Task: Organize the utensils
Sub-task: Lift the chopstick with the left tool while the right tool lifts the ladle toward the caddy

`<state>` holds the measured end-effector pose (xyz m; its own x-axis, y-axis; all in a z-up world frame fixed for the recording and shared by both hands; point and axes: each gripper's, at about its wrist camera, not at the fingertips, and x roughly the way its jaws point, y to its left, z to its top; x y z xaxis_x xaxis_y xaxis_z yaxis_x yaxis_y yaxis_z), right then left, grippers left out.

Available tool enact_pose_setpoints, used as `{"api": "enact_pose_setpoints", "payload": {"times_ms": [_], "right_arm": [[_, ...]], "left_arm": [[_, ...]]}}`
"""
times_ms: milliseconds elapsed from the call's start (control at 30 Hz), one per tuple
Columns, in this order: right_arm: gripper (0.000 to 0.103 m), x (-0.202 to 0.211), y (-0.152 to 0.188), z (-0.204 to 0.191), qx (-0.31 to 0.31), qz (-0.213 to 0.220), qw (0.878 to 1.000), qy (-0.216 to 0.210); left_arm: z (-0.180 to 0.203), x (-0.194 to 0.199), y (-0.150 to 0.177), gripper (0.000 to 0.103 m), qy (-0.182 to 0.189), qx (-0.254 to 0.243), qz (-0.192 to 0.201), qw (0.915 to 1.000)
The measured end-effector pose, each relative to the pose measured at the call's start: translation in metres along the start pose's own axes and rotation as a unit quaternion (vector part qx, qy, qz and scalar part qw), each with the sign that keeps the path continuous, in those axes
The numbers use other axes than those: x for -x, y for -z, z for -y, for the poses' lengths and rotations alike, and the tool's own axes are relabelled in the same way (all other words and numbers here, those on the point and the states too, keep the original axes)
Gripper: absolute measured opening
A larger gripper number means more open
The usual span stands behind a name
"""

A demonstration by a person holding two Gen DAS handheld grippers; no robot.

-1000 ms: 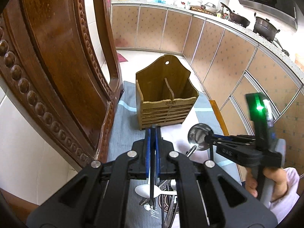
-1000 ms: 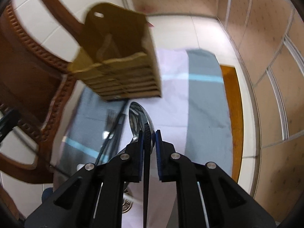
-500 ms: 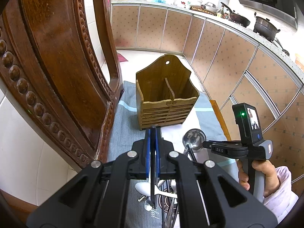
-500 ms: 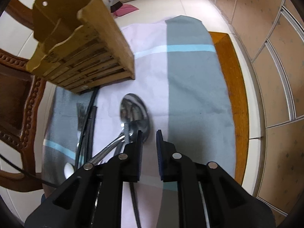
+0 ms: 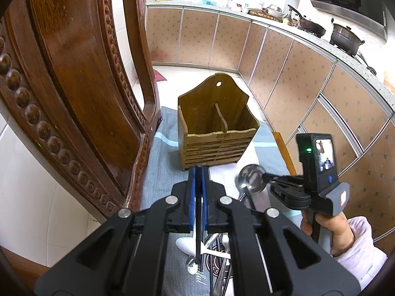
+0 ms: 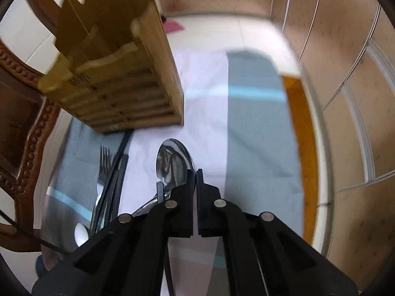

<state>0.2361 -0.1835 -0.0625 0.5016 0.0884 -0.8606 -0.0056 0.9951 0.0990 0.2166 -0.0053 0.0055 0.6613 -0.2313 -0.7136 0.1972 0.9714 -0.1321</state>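
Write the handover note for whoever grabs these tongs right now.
Left tongs: shut on a black chopstick, short of the wooden holder.
Right tongs: nearly closed at the edge of the metal spoon; a grip is unclear.
Fork, white spoon and more chopsticks lie on the cloth in front of the holder.
Done: nothing visible in either compartment.
Left: drop the chopstick in, then the rest.
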Motion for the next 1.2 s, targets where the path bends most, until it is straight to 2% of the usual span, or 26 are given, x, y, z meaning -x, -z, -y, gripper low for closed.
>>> {"api": "enact_pose_setpoints", "payload": {"times_ms": [133,267,567,733,767,900,1000,1100,1200], "right_arm": [[0.003,0.037,-0.003,-0.007,0.024,0.071,0.997,0.031],[0.003,0.067,-0.005,-0.02,0.058,0.14,0.986,0.072],[0.003,0.116,-0.015,-0.026,0.075,0.224,0.965,0.115],[0.003,0.164,-0.021,-0.029,0.091,0.286,0.941,0.155],[0.003,0.164,-0.021,-0.029,0.091,0.286,0.941,0.155],[0.003,0.191,-0.037,-0.03,0.096,0.315,0.928,0.176],[0.003,0.211,-0.056,-0.031,0.095,0.343,0.914,0.192],[0.003,0.232,-0.075,-0.032,0.088,0.379,0.895,0.218],[0.003,0.236,-0.089,-0.037,0.085,0.407,0.876,0.245]], "left_arm": [[0.001,0.009,-0.002,0.005,0.001,0.001,0.012,0.9999],[0.005,0.017,-0.004,0.005,0.003,-0.001,0.022,0.9997],[0.008,0.045,-0.014,0.005,0.004,-0.005,0.053,0.9986],[0.006,0.06,-0.031,0.005,0.004,0.003,0.081,0.9967],[0.007,0.063,-0.034,0.005,0.004,0.004,0.087,0.9962],[0.011,0.075,-0.058,0.005,0.0,0.003,0.122,0.9925],[0.014,0.09,-0.086,0.005,-0.016,0.001,0.167,0.9858],[0.018,0.099,-0.106,0.005,-0.031,0.002,0.206,0.978],[0.024,0.095,-0.127,0.005,-0.04,-0.001,0.241,0.9697]]}}
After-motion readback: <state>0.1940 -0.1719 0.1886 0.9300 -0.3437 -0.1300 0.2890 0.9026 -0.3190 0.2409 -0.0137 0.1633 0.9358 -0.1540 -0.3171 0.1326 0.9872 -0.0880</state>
